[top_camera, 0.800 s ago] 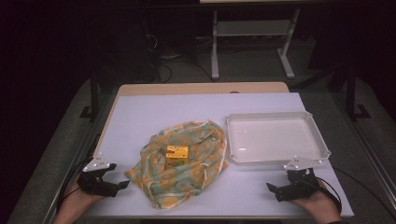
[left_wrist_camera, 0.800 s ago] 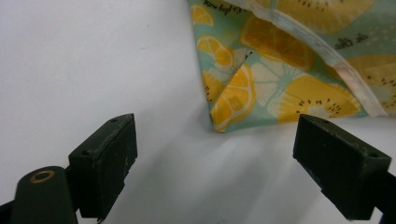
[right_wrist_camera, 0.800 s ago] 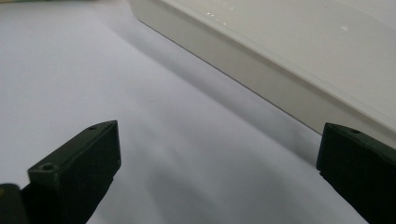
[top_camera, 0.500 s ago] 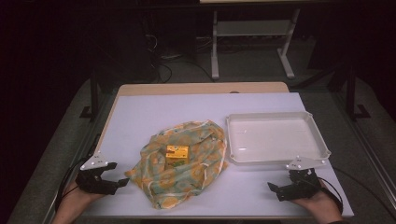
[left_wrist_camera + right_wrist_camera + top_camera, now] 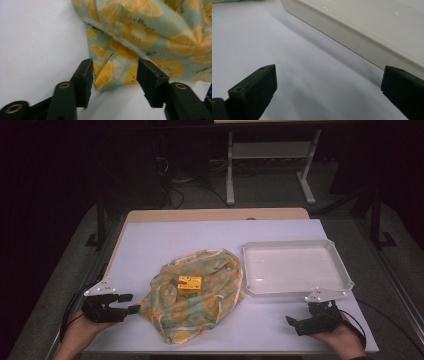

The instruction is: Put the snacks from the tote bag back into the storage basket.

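A crumpled cloth (image 5: 200, 295) with an orange-slice print on pale green lies in the middle of the white table. A small yellow box (image 5: 190, 286) rests on top of it. My left gripper (image 5: 131, 303) stands open at the cloth's left edge; in the left gripper view a corner of the cloth (image 5: 110, 72) lies between the jaws, not pinched. My right gripper (image 5: 292, 322) is open near the table's front right, just in front of the white tray (image 5: 345, 282), with bare table between its jaws. The tray wall (image 5: 352, 37) runs across the right gripper view.
The white tray holds nothing visible inside. The table's front edge runs close under both hands. A wooden strip borders the far edge of the table (image 5: 215, 215), and a metal stand (image 5: 270, 155) is on the dark floor beyond.
My left gripper has moved right, up to the cloth's left edge. The right gripper has shifted slightly.
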Action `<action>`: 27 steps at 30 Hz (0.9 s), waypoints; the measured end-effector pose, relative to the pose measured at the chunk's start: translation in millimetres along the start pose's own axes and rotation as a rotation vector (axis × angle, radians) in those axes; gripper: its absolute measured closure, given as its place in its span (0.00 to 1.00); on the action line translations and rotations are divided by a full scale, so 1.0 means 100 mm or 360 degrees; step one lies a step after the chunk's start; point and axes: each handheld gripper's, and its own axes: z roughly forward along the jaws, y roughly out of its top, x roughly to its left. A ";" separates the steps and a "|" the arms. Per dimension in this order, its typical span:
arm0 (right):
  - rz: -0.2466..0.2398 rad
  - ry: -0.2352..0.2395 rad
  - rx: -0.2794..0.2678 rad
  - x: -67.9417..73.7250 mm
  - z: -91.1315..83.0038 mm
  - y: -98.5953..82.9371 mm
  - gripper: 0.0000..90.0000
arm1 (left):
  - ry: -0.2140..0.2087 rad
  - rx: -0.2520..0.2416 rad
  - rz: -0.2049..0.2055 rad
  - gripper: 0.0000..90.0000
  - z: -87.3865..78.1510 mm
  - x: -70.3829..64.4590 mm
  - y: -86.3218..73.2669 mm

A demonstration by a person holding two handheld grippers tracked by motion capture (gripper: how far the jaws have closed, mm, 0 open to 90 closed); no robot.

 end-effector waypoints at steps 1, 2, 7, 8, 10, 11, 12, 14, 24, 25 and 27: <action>-0.0002 0.0001 0.0001 0.00 0.01 0.00 0.00 | -0.0008 0.0003 -0.0003 0.58 0.00 -0.01 0.01; -0.0005 0.0003 0.0003 0.00 0.01 0.00 0.00 | -0.0016 0.0006 0.0007 0.60 -0.01 -0.01 0.03; -0.0025 -0.0002 -0.0004 0.00 0.00 0.01 0.00 | -0.0071 -0.0022 -0.0002 0.81 -0.04 -0.04 0.15; -0.0020 -0.0001 -0.0005 0.01 0.00 0.01 0.00 | -0.0080 -0.0028 0.0001 0.85 -0.05 -0.06 0.18; -0.0029 0.0002 0.0004 0.01 0.01 0.01 0.00 | -0.0096 -0.0034 0.0012 0.93 -0.06 -0.08 0.23; -0.0031 0.0004 0.0004 0.01 0.01 0.01 0.00 | -0.0104 -0.0042 0.0017 0.96 -0.05 -0.09 0.26; -0.0032 0.0007 0.0005 0.01 0.01 0.01 0.00 | -0.0110 -0.0039 0.0019 0.98 -0.05 -0.10 0.28; -0.0023 0.0013 0.0017 0.02 0.01 0.02 0.00 | -0.0121 -0.0037 0.0042 1.00 -0.02 -0.12 0.33; -0.0035 0.0015 0.0020 0.02 0.03 0.01 0.00 | -0.0183 -0.0027 0.0144 1.00 0.11 -0.26 0.55; -0.0035 0.0015 0.0021 0.02 0.03 0.01 0.00 | -0.0183 -0.0027 0.0144 1.00 0.11 -0.26 0.55; -0.0037 0.0015 0.0023 0.02 0.03 0.01 0.00 | -0.0208 -0.0031 0.0169 1.00 0.14 -0.32 0.61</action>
